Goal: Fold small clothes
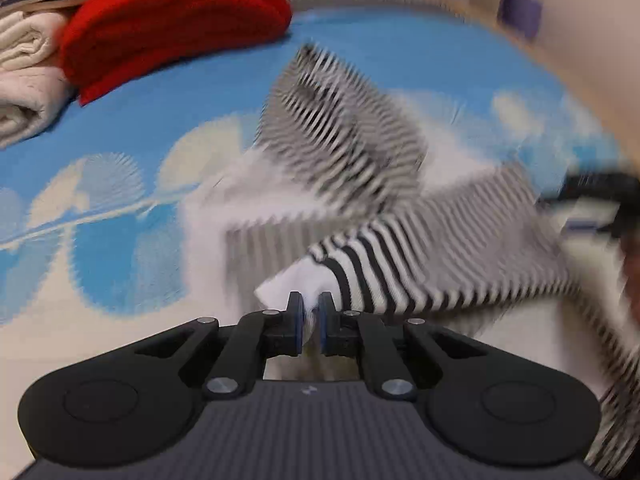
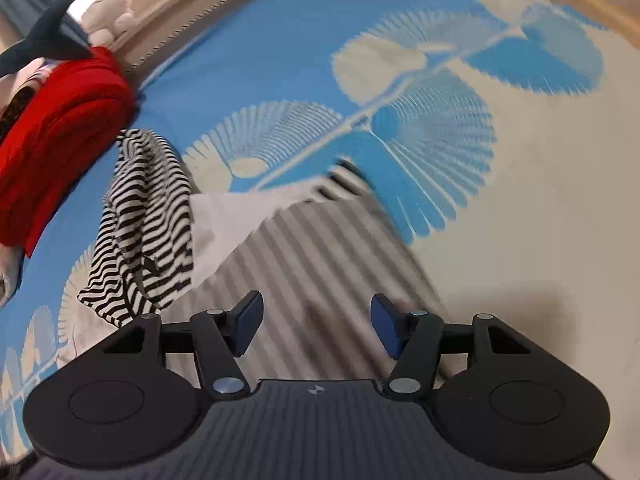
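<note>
left claw [image 1: 311,312] pinching striped garment [image 1: 400,280] | right claw [image 2: 316,326] wide | one red towel [image 1: 172,20]

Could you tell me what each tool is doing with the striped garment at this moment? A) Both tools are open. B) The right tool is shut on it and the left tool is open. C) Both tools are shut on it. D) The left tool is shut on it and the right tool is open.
D: the left tool pinches a white edge of the striped garment, while the right tool stands wide open above the cloth.
</note>
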### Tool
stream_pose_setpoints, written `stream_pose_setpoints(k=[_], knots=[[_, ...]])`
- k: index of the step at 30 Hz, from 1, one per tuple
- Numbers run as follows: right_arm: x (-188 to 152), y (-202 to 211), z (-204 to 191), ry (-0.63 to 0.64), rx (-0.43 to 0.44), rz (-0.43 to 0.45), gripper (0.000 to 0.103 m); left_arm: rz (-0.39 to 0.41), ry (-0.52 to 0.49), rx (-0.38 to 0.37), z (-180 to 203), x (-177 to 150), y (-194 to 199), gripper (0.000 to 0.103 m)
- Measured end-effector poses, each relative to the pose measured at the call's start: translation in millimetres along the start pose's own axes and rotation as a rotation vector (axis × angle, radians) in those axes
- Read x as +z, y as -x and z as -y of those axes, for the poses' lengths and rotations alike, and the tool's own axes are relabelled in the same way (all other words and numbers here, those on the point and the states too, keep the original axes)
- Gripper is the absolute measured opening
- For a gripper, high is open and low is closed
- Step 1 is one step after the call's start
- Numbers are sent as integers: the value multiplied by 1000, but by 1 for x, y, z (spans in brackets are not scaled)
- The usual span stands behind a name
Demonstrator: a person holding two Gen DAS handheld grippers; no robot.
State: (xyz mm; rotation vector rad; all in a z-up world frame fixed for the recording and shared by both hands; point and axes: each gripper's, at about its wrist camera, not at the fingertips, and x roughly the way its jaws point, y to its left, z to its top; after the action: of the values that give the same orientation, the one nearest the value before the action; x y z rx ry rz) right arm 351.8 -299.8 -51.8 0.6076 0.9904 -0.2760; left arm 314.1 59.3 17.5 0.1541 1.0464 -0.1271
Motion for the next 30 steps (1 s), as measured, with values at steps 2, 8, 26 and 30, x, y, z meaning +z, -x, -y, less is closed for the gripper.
stream_pose_setpoints(k=[2,8,26,30], knots=[[-5,-6,6,-30,-45,-32,62,-84,-15,22,-13,-16,-8,22],[-19,-24,28,-67,-210,-85,62,-34,212,-41,-64,-9,-15,38],[-21,0,-16,92,-187,82,62,-96,384,6,-54,-1,-84,0],[-29,-10,-43,297,-99,21,68,31,439,31,-59,18,-48,0]])
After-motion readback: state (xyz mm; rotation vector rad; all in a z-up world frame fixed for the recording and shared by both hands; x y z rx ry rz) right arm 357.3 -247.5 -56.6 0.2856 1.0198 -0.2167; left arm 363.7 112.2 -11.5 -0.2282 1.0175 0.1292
